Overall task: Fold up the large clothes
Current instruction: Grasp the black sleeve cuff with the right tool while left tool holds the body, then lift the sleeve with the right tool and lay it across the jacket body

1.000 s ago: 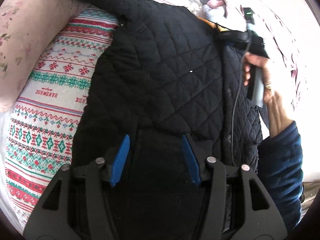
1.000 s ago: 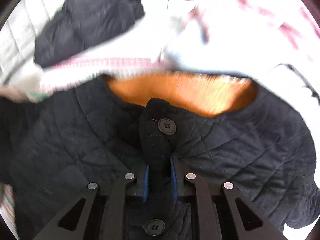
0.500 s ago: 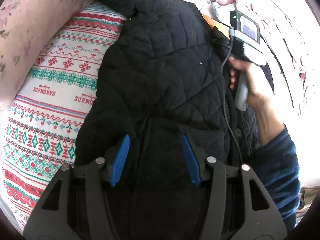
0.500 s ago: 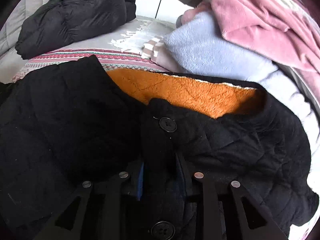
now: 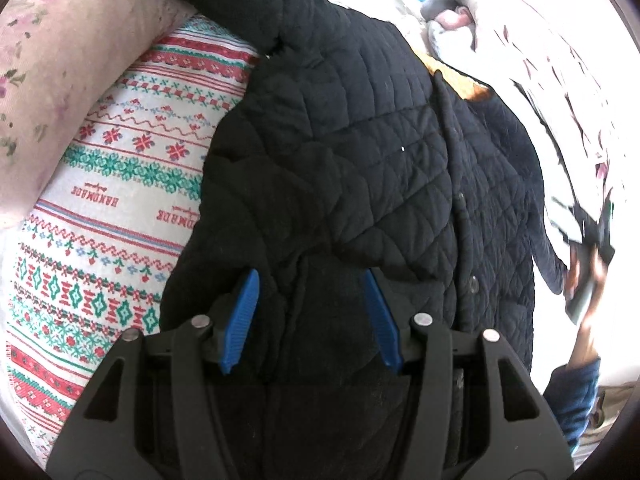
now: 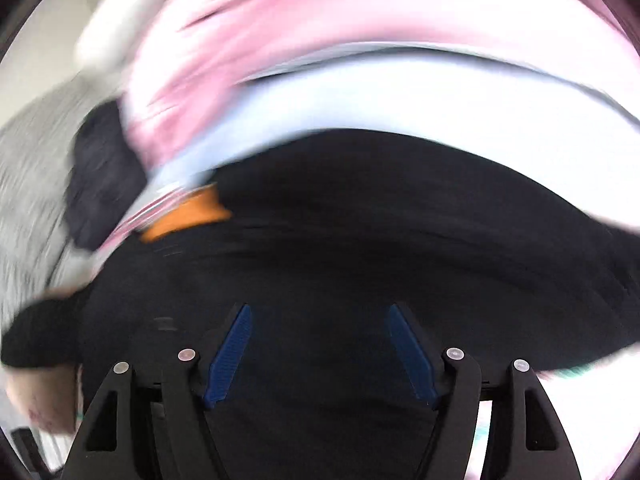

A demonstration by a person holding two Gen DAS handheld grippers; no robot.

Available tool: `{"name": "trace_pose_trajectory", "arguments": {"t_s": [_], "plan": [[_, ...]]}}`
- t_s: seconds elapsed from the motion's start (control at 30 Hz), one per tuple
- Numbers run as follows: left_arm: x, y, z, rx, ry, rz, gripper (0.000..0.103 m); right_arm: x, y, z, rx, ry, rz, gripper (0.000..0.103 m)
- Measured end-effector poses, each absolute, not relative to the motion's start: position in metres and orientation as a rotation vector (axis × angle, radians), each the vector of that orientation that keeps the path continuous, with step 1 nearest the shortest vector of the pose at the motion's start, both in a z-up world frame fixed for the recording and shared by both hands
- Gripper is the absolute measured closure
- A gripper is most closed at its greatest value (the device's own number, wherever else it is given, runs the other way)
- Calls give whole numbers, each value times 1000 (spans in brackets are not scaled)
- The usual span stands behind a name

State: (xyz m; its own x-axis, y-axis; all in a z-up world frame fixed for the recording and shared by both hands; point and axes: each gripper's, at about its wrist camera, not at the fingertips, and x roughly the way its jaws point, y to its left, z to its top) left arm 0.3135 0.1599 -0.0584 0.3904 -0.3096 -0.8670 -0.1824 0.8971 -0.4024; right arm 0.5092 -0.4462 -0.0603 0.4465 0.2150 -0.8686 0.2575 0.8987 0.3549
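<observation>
Your left gripper (image 5: pixel 312 312) points steeply down over the black quilted jacket (image 5: pixel 360 140), its blue pads apart with dark fabric bulging between them; whether they pinch it, you cannot tell. The jacket lies on the patterned blanket (image 5: pixel 120 184), buttoned, orange lining (image 5: pixel 460 80) showing at the collar. Your right gripper (image 6: pixel 320 344) is opening above the jacket, nothing clamped. Its view is motion-blurred; your right hand (image 5: pixel 588 276) is smeared at the frame edge.

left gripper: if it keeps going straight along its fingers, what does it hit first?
Most likely the black jacket: the left gripper points down at its quilted fabric, which already fills the gap between the open fingers. Whether they touch is unclear.
</observation>
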Motion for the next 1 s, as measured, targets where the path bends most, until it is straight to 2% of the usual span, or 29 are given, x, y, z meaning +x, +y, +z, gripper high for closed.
{"name": "trace_pose_trajectory", "arguments": {"t_s": [0.17,0.3,0.4,0.57,0.6,0.63,0.67,0.7,0.87,1.0], "plan": [[321,143,-61,-418,1179,-77,46,433,-613,-114,875,1078,-282,31],[322,138,-62,-401,1170,-80,46,420,-673,-154,1149,947,-242,31],[321,139,-61,-410,1158,-72,46,429,-694,-171,1217,888,-181,31],[324,131,-59,-396,1136,-63,46,452,-685,-163,1122,827,-157,33],[325,130,-59,-388,1136,-62,46,456,-685,-161,1099,805,-156,42],[325,127,-60,-378,1137,-61,46,450,-694,-151,1082,794,-165,67],[326,125,-61,-371,1140,-59,45,445,-700,-136,1067,786,-178,81],[327,123,-61,-363,1140,-58,45,446,-700,-132,1051,772,-188,85],[328,112,-64,-312,1143,-55,41,445,-692,-75,799,678,-223,89],[326,108,-62,-285,1148,-63,41,434,-670,0,560,489,-226,90]]}}
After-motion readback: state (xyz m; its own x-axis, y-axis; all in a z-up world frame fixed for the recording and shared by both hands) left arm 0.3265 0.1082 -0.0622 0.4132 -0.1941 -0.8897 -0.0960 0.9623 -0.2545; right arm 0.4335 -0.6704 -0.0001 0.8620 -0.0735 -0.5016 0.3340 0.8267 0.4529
